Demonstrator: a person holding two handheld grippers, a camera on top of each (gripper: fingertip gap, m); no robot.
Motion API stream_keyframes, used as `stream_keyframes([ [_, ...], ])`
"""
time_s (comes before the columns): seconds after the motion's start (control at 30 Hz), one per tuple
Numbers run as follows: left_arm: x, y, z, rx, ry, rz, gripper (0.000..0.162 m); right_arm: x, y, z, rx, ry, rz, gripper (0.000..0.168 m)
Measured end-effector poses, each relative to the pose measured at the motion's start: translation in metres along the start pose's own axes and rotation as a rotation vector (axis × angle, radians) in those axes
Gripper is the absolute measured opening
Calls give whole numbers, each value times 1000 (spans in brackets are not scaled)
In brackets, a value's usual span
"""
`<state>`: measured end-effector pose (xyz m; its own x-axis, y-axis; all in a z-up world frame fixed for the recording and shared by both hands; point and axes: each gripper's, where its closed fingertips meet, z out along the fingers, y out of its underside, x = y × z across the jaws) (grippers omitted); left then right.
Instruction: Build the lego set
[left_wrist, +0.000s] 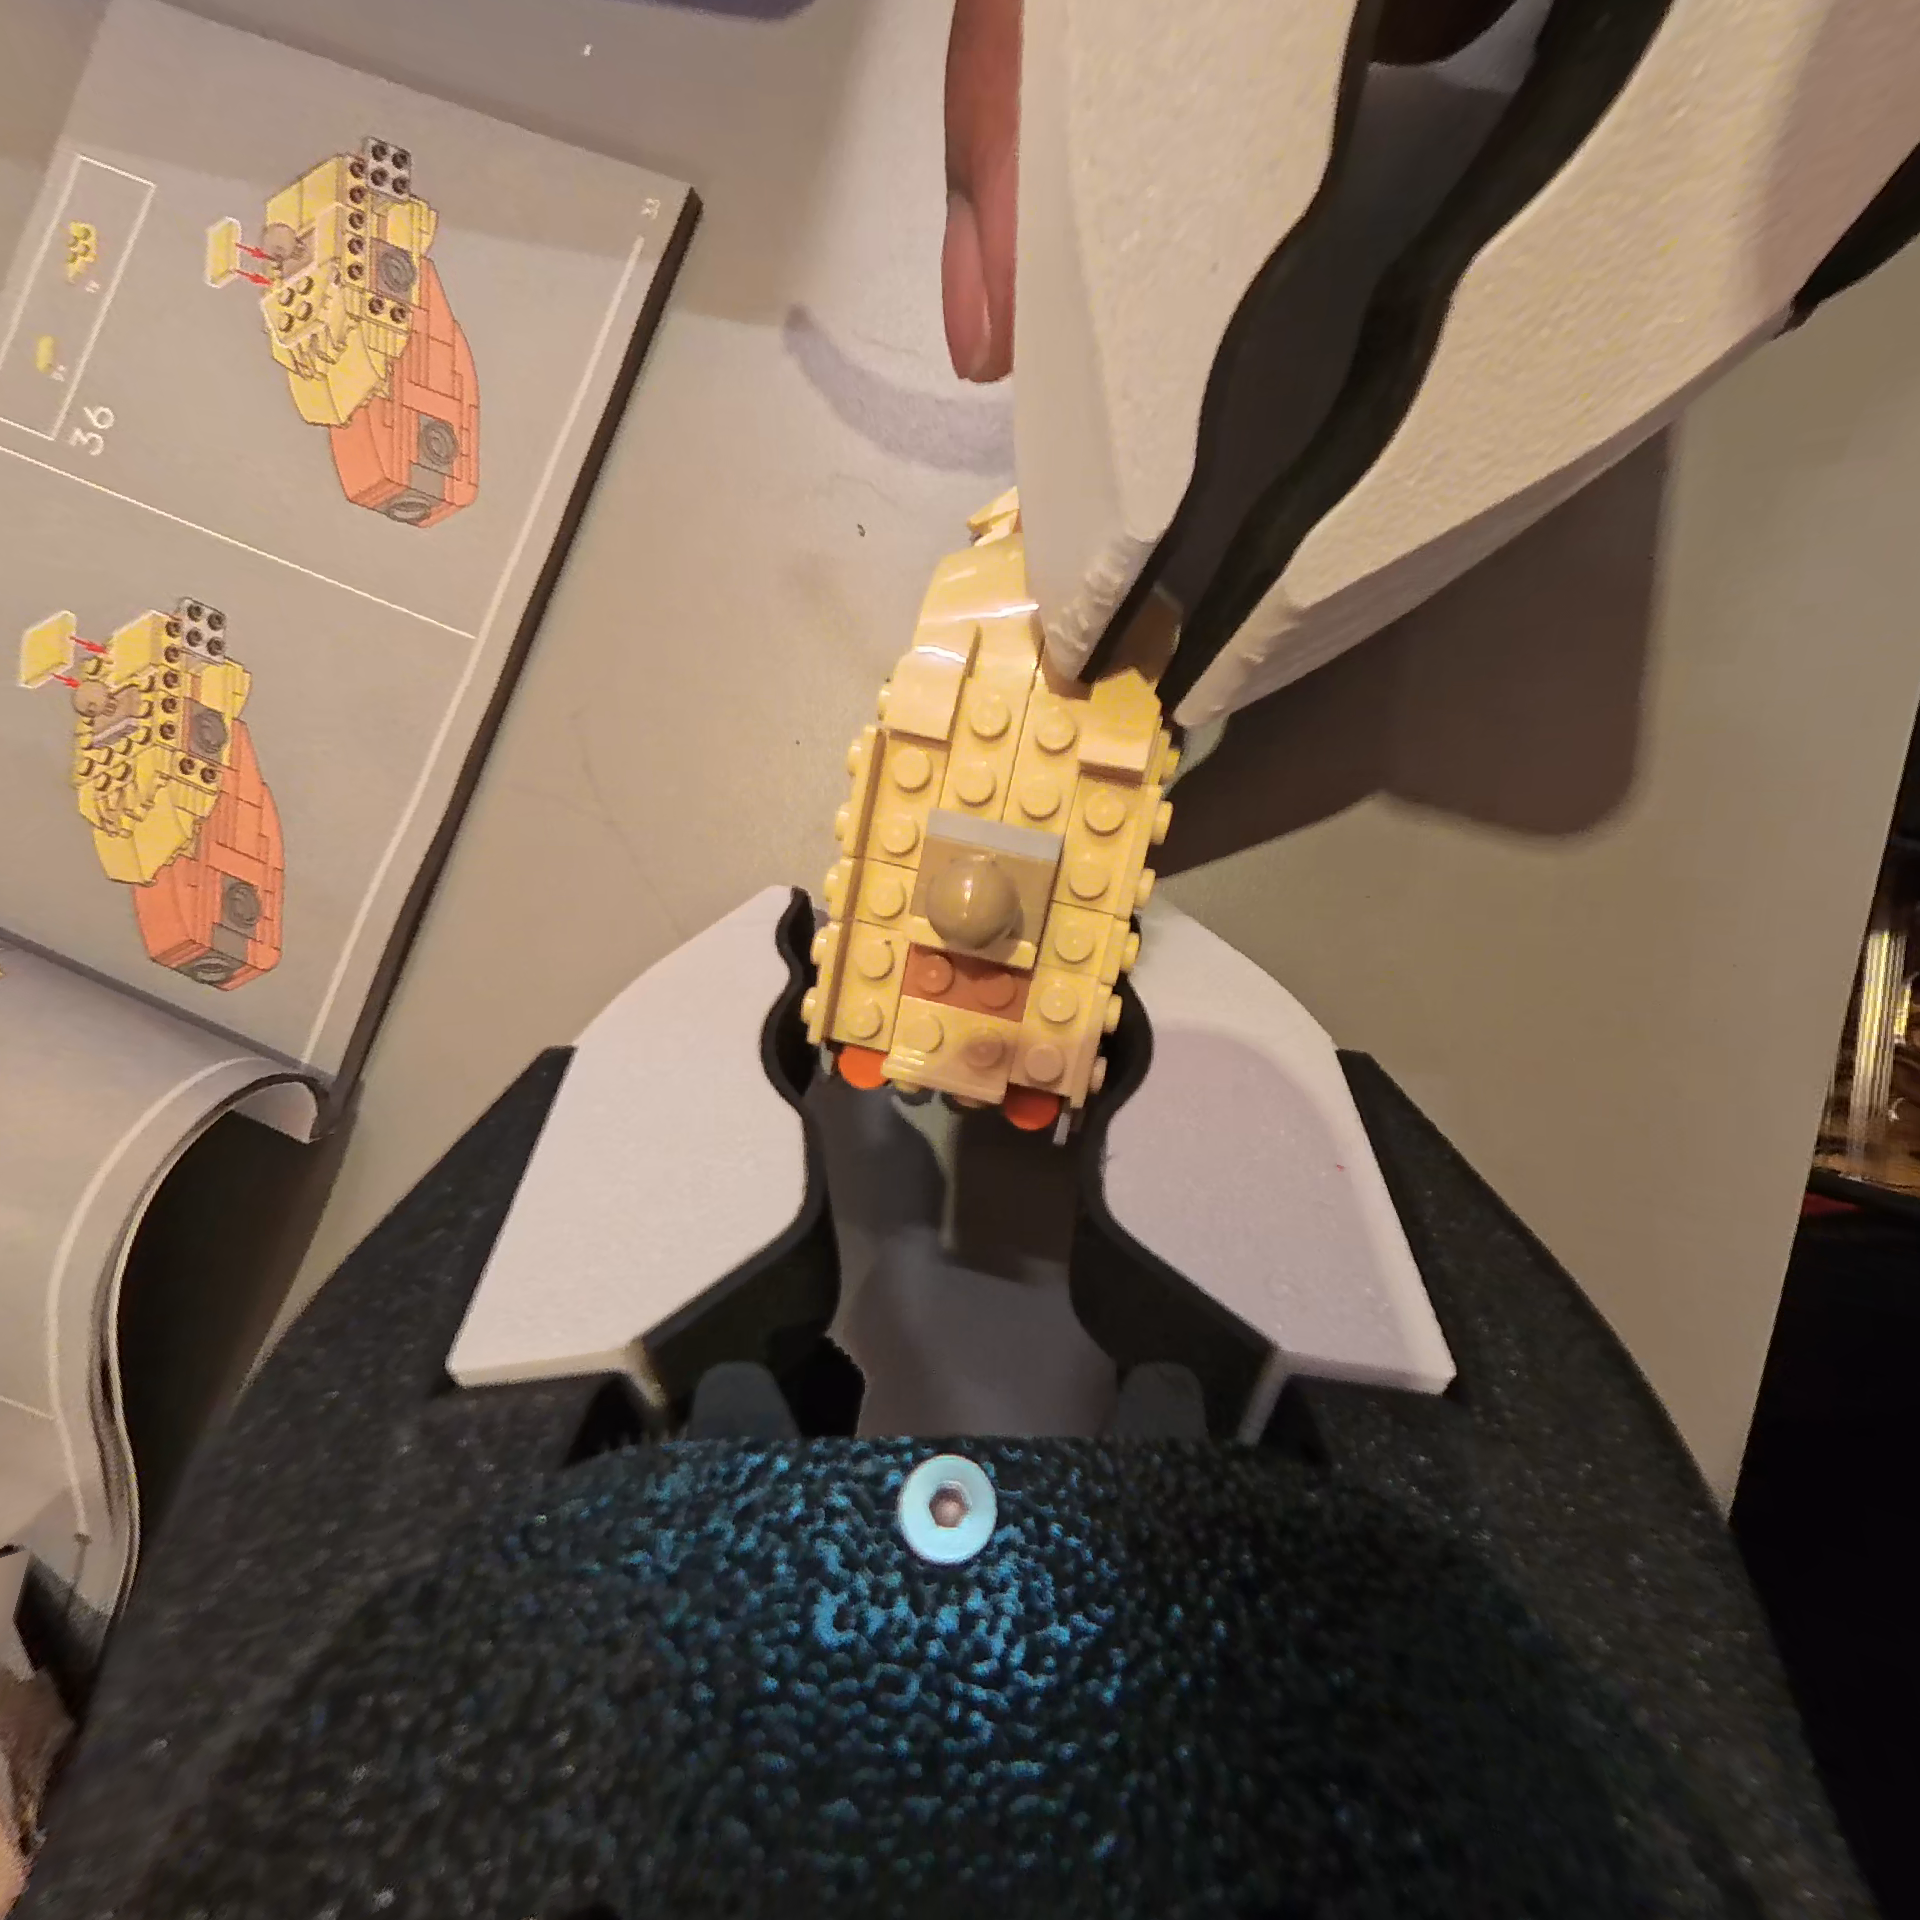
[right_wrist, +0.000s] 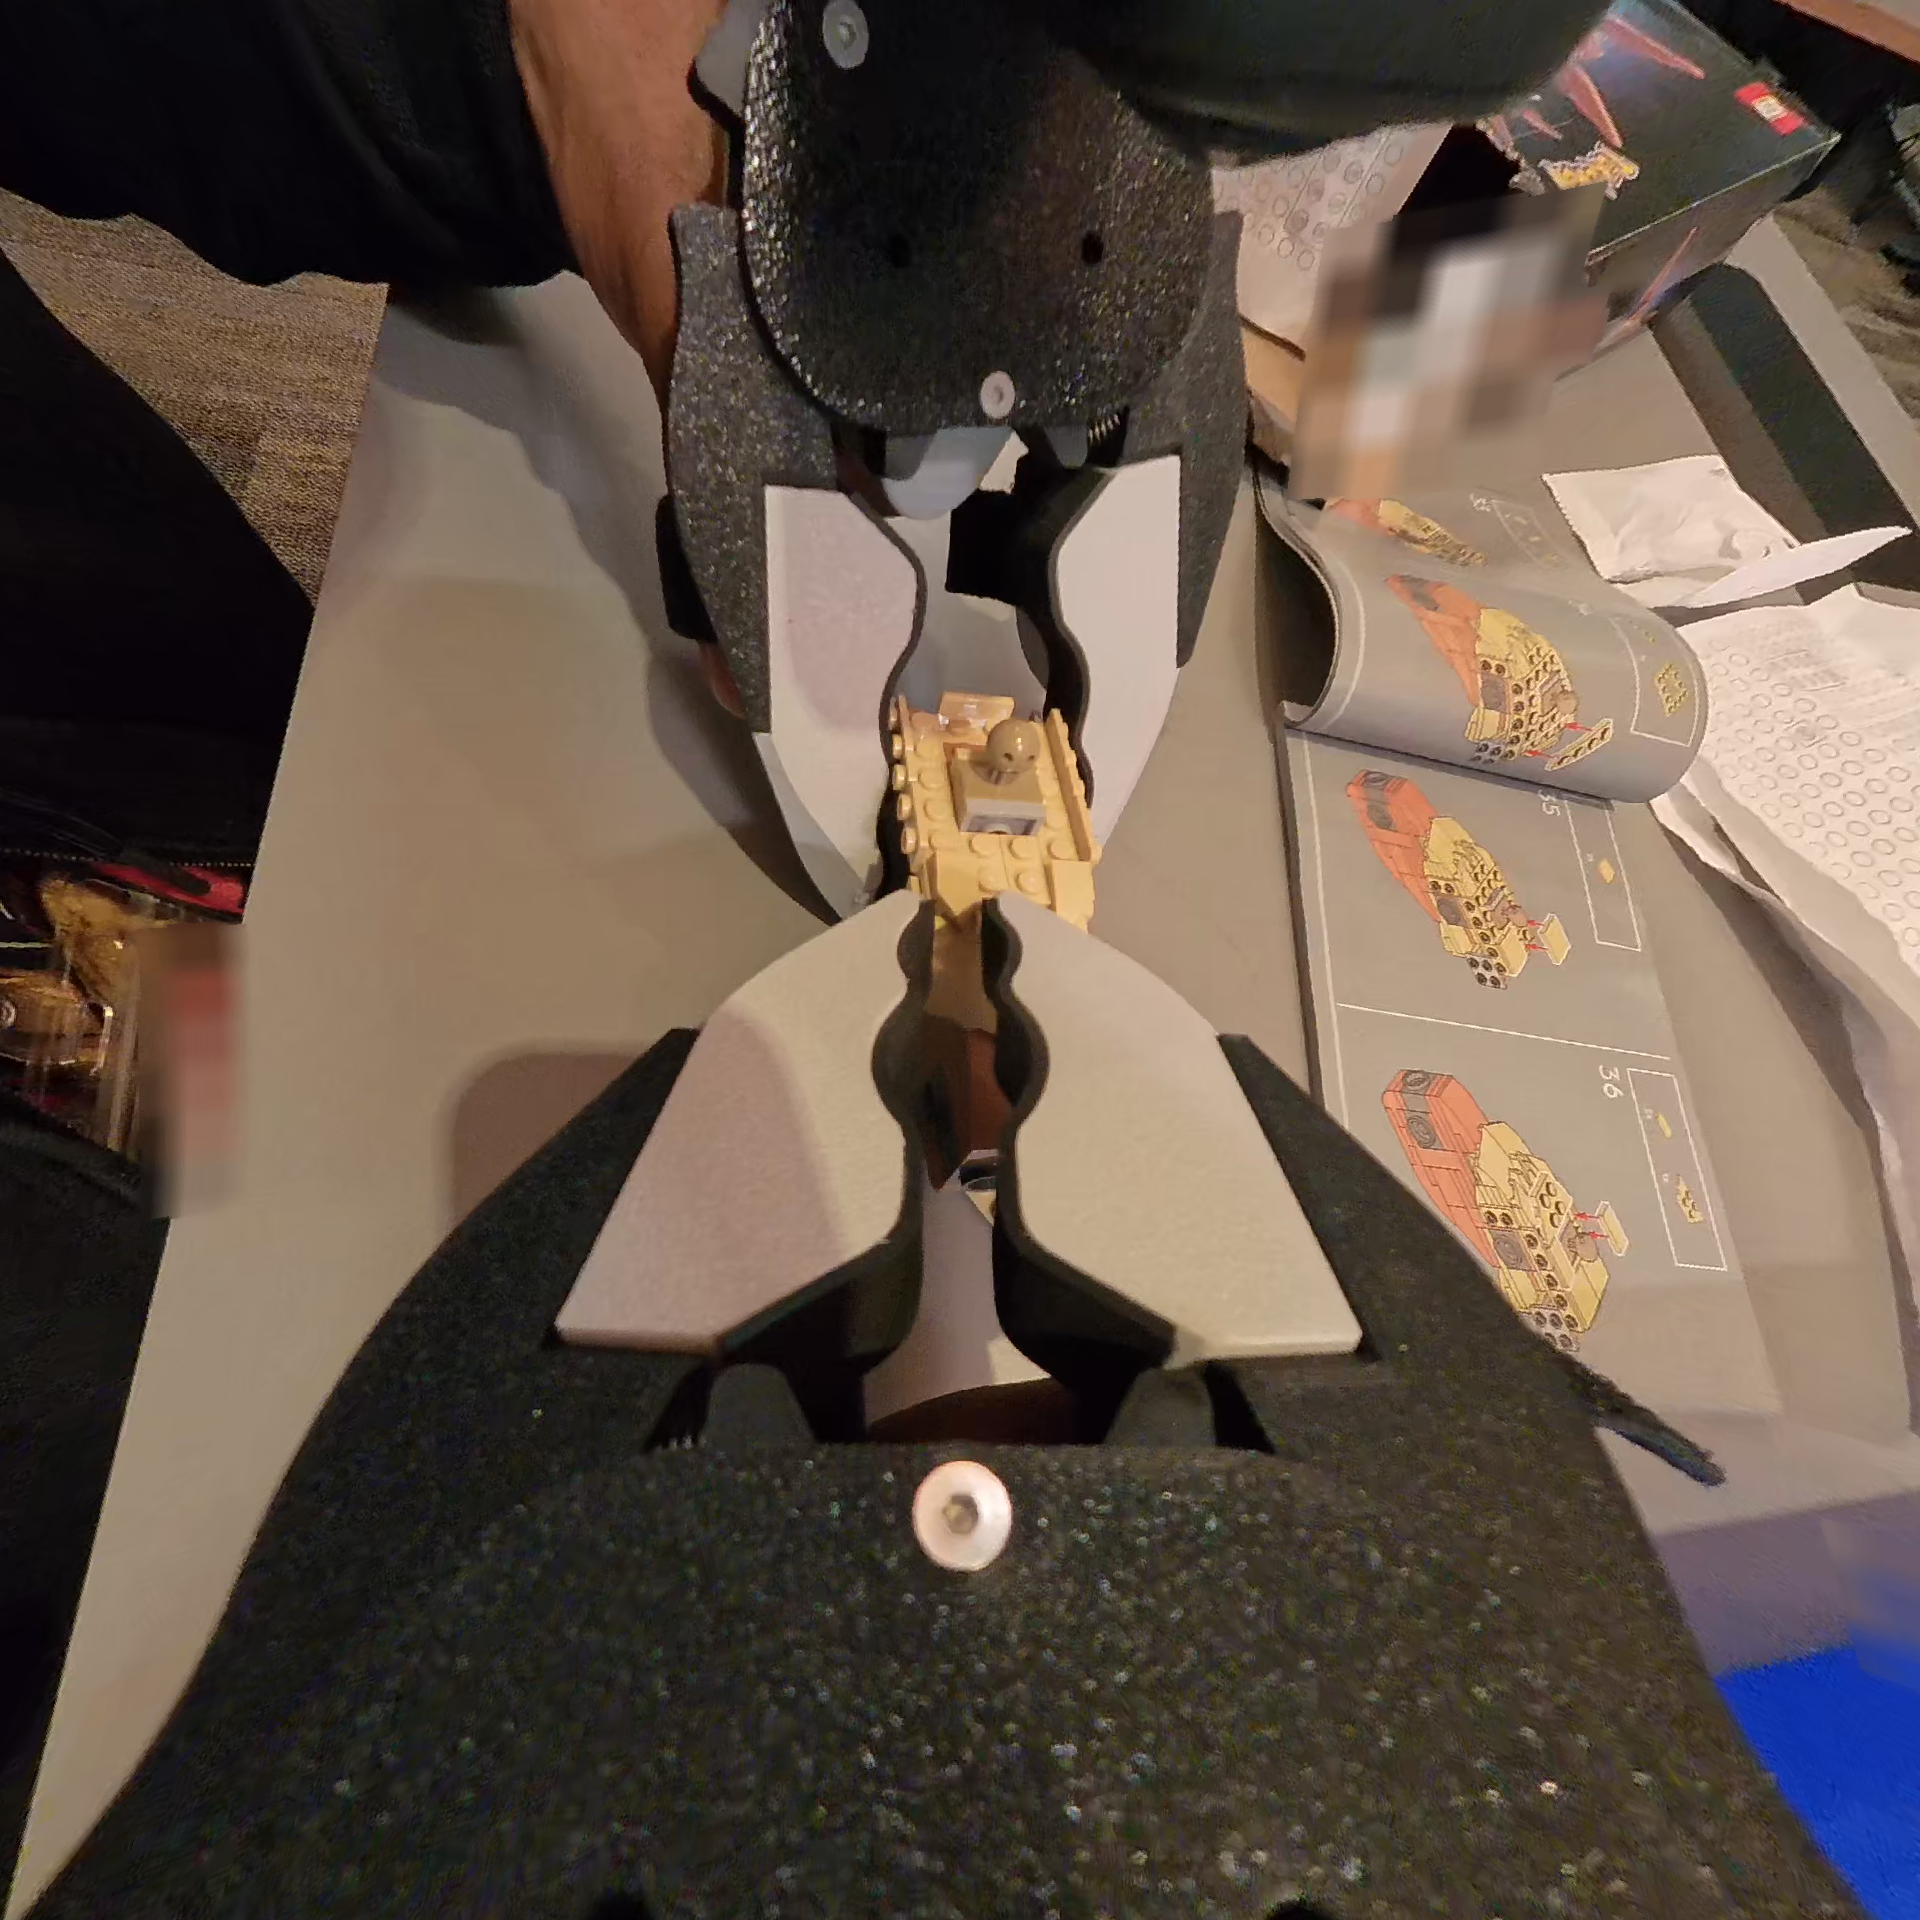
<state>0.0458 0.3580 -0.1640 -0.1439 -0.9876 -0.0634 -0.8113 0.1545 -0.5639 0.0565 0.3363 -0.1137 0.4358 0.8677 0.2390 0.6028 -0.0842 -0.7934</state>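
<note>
Now both tools clamp the tan lego model (left_wrist: 992, 883): left tool (left_wrist: 961, 1023), right tool (left_wrist: 1127, 665).

The lego model (left_wrist: 992, 862) is hard tan plastic, its sloped tiles glossy enough to catch highlights, its studs smooth; a duller olive ball sits on it. The left tool (left_wrist: 961, 1023) has a rough, pebbled black shell with a bright metal screw, smooth matt grey plastic fingers (left_wrist: 665, 1174) and black rubbery liners. The right tool (right_wrist: 951, 930) looks the same. The instruction booklet (left_wrist: 260, 520) is satin grey paper. The desk (left_wrist: 727, 582) is matt and smooth. Crumpled white paper bags (right_wrist: 1808, 790) lie beside a glossy cardboard box (right_wrist: 1683, 156).
</note>
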Motion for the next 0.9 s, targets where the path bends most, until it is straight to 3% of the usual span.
stream_keyframes([
  [0.17,0,-1,0,13,11,-10,53,1,0,-1,8,4,-5,10],
  [0.33,-2,0,-1,38,38,-44,53,7,0,-11,53,49,-54,22],
  [0.5,-5,2,-1,66,68,-63,53,22,20,-14,29,57,101,37],
  [0.63,-5,1,0,77,70,-42,53,16,33,-4,-20,-44,186,45],
  [0.73,-3,-2,-1,96,75,-24,53,10,37,2,-50,-101,202,40],
  [0.83,-2,-4,-2,110,78,-14,53,4,36,4,-43,-142,203,21],
  [0.9,-3,-4,-3,109,75,-5,53,4,35,5,-35,-142,202,21],
])
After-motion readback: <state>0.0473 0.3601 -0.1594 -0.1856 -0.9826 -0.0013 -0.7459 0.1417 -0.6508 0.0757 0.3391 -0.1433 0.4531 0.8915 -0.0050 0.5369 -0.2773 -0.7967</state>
